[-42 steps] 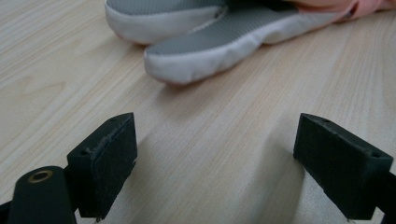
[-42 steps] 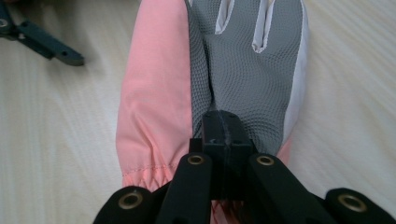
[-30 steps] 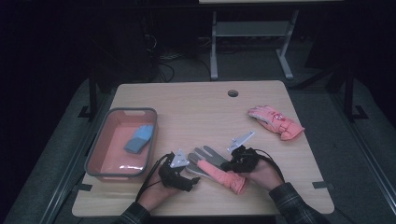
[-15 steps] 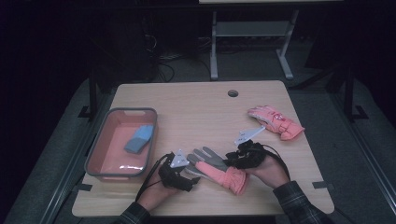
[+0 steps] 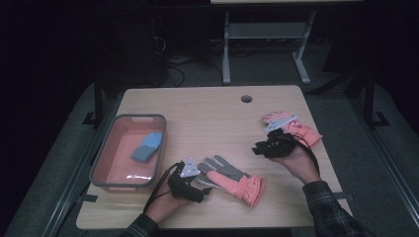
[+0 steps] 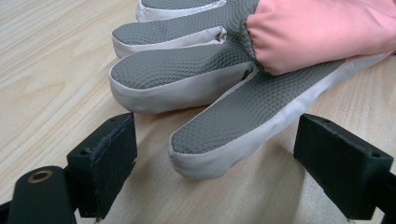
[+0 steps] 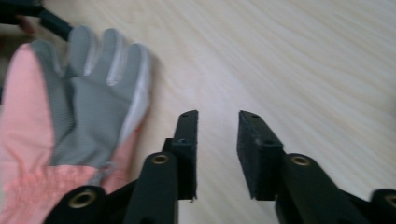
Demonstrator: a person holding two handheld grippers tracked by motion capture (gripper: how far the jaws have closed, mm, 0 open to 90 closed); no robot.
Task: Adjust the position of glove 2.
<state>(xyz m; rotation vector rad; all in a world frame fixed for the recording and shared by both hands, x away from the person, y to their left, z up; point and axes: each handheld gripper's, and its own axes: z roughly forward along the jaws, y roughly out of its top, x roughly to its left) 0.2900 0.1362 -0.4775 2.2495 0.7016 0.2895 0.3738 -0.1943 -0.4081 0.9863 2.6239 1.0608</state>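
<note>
Right hand-held gripper (image 5: 262, 147) has just come off the near glove (image 5: 231, 178) and pulled back to the right; a second ago it sat on the cuff, now it hangs over bare worktop (image 5: 207, 113) just short of the far glove (image 5: 295, 129). In the right gripper view its jaws are part open with nothing between them, only wood grain under them, and the near glove lies off to the left of that view (image 7: 70, 116)

Left hand-held gripper (image 5: 190, 180) hasn't moved: low on the worktop at the fingertip end of the near glove. In the left gripper view the jaws stand wide apart, one either side of the lowest glove finger (image 6: 233, 135), not touching it. So open, nothing held, but lined up for a pinch on that finger

Near glove lies flat, grey palm up, fingers toward my left gripper, pink cuff toward the front edge. Same spot as before, so the right let go without dragging it. Far glove is at the right edge of the worktop, well apart from the near one, and looks untouched. Tray (image 5: 106, 160) at the left has a blue item (image 5: 147, 147) in it and plenty of free floor

My read: the work is splitting one glove per gripper. Left is set to close on the near glove, right is heading for the far one. Neither grasp made yet. Watch the left pinch: one finger only, the glove may hang and swing when lifted
</note>
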